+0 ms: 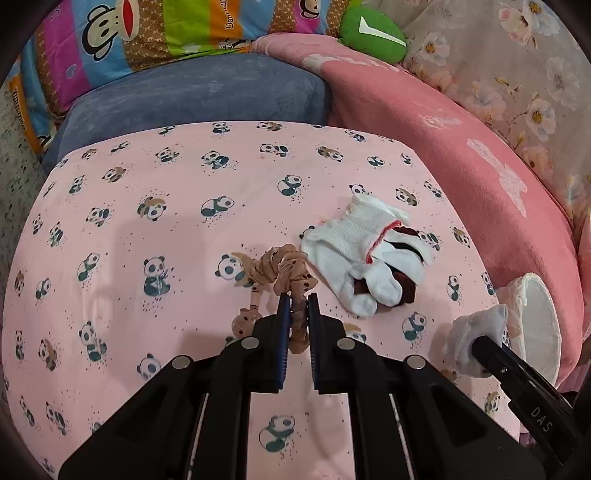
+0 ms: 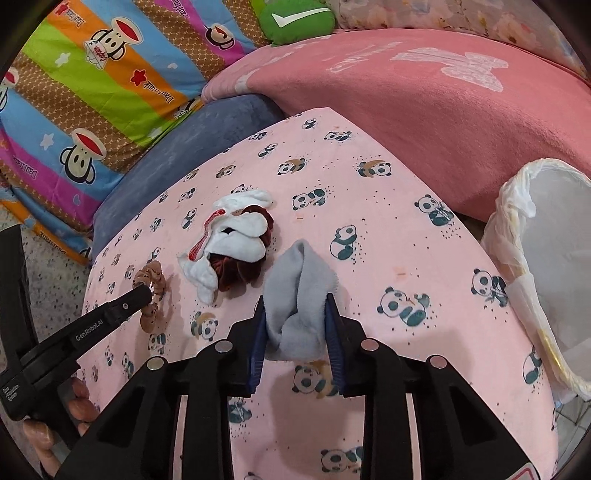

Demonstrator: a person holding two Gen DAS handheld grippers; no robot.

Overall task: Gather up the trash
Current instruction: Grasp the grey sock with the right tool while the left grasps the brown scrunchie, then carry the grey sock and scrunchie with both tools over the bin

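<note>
My left gripper (image 1: 297,299) is shut on a tan spotted scrunchie (image 1: 280,269) that lies on the pink panda sheet (image 1: 166,240); it also shows in the right wrist view (image 2: 151,295). My right gripper (image 2: 295,299) is shut on a grey-white sock (image 2: 299,288), held just above the sheet; it shows in the left wrist view (image 1: 476,332). A white knit glove (image 1: 354,243) lies over a dark red scrunchie (image 2: 240,269) between the two grippers. A white-lined trash bin (image 2: 546,258) stands at the right edge of the sheet.
A pink blanket (image 2: 424,122) is heaped behind the bin. A blue cushion (image 1: 192,92), a striped cartoon quilt (image 2: 92,92) and a green plush (image 1: 373,29) lie at the back. Speckled floor (image 2: 48,273) shows at left.
</note>
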